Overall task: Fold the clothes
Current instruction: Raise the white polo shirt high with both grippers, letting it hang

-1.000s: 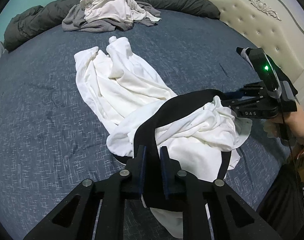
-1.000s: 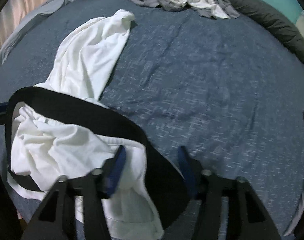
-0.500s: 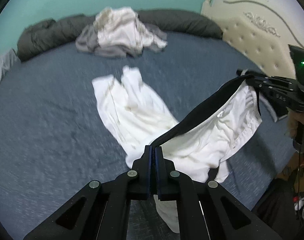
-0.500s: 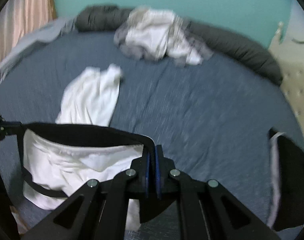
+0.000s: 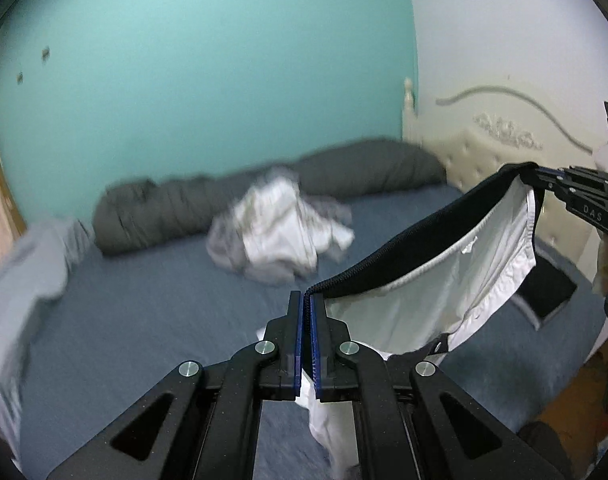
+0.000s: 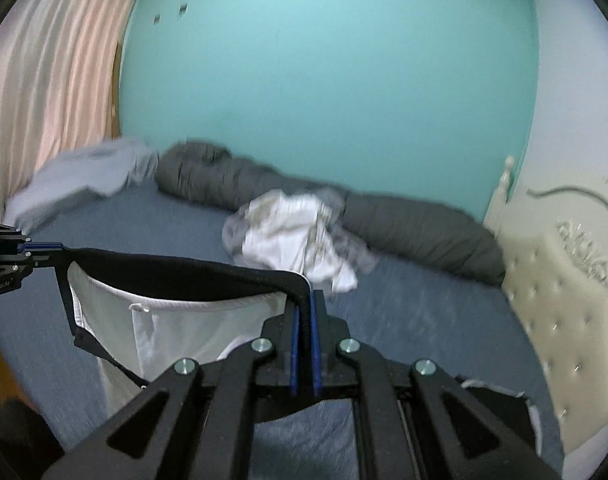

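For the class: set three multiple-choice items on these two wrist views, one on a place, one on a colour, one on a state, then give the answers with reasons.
1. Where does the heap of unfolded clothes lie?
A. at the far side of the bed, against the grey bolster
B. on the floor
C. on the headboard

2. What colour is the held garment's waistband?
A. red
B. black
C. yellow

3. How is the white garment held?
A. flat on the bed
B. by one hand-held gripper
C. stretched between the left hand-held gripper and the right hand-held gripper

Answers: A, the heap touches the bolster; B, the band is black; C, each is shut on one end.
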